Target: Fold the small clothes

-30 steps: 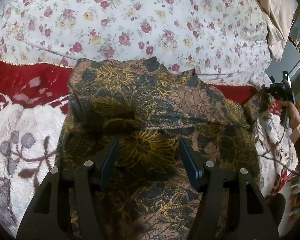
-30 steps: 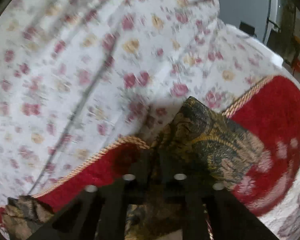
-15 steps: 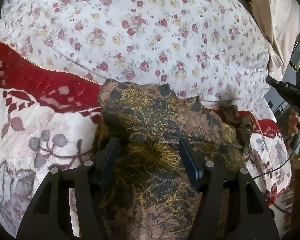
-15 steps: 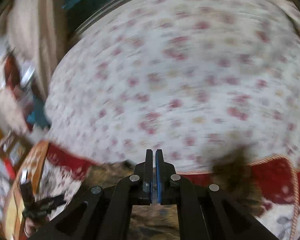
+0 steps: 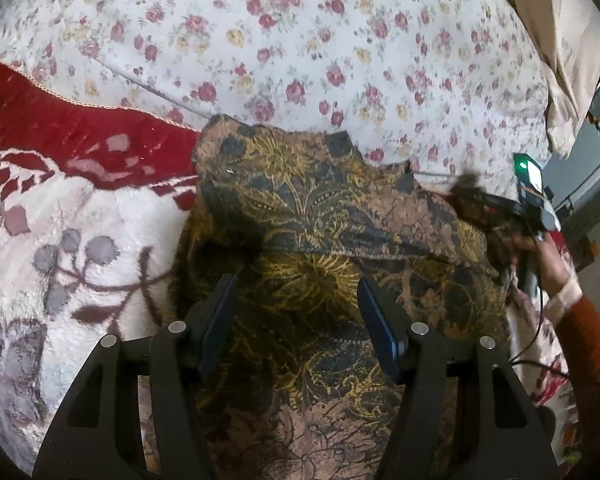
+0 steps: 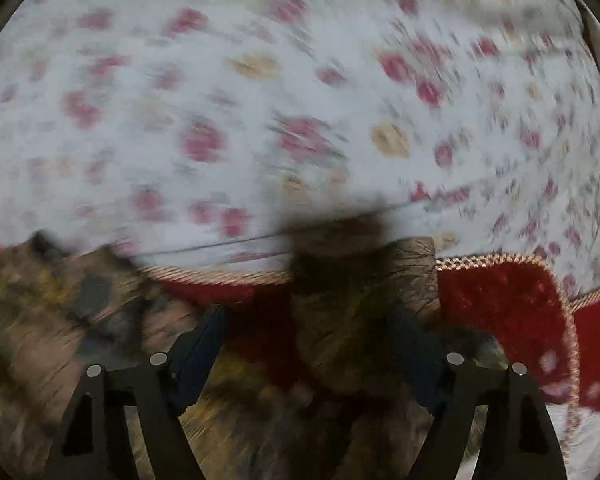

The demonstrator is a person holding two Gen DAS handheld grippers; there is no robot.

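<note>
A small brown garment with gold and dark floral print (image 5: 312, 240) lies on the bed, its top part folded down. My left gripper (image 5: 294, 284) is open and empty just above the garment's middle. My right gripper (image 6: 306, 320) is open, over the garment's right sleeve (image 6: 352, 304), which lies between the fingers; the view is blurred. In the left wrist view the right gripper (image 5: 472, 196) is at the garment's right edge, held by a hand.
A white quilt with red and yellow roses (image 5: 300, 40) lies beyond the garment. A red and white plush blanket (image 5: 72, 200) lies under it, with a corded edge (image 6: 500, 260). A beige curtain (image 5: 560, 40) hangs at the far right.
My right gripper was shut half a second ago and is now open over the sleeve, after swinging around. The left gripper stayed open and shifted slightly over the garment.
</note>
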